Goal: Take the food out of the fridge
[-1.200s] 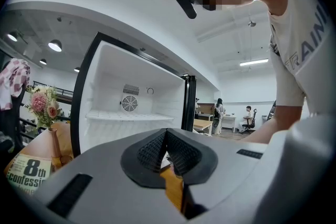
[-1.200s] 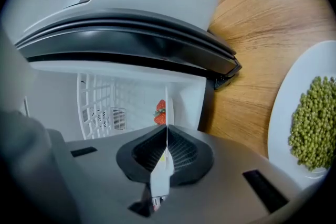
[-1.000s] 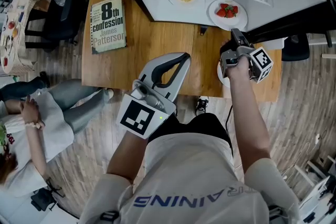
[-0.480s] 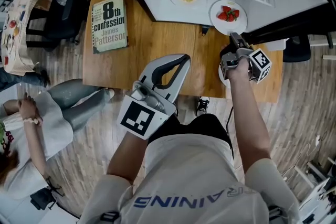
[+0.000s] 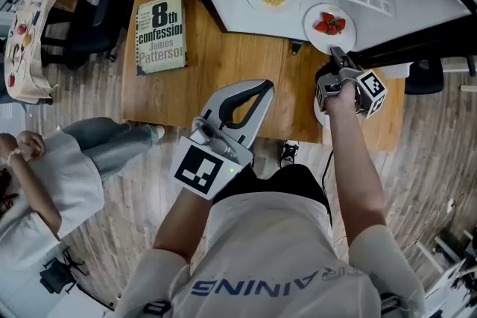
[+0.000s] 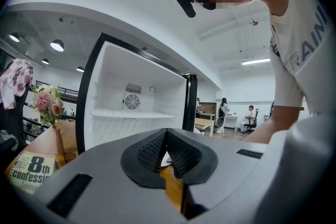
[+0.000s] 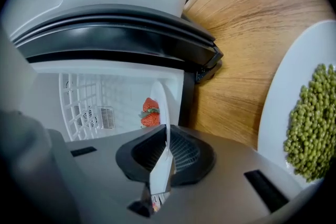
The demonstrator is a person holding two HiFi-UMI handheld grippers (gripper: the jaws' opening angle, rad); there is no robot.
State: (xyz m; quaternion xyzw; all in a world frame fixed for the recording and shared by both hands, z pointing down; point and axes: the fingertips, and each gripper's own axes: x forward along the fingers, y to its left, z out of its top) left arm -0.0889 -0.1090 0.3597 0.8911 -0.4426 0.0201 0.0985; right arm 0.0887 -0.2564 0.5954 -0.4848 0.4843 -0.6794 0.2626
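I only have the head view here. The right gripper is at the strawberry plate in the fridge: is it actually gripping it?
Observer: Yes. In the right gripper view the right gripper is closed on the rim of the strawberry plate.
Operator: What's on the plate under that hand?
Observer: It holds green peas; that white plate sits on the table.
Operator: Left gripper holding anything?
Observer: No; the left gripper is shut and empty.

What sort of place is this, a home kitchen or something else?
Probably an open office or workshop, not a home kitchen: a small fridge, holding a plate of strawberries, stands open on a wooden table, and beyond it people are at desks under strip lights.
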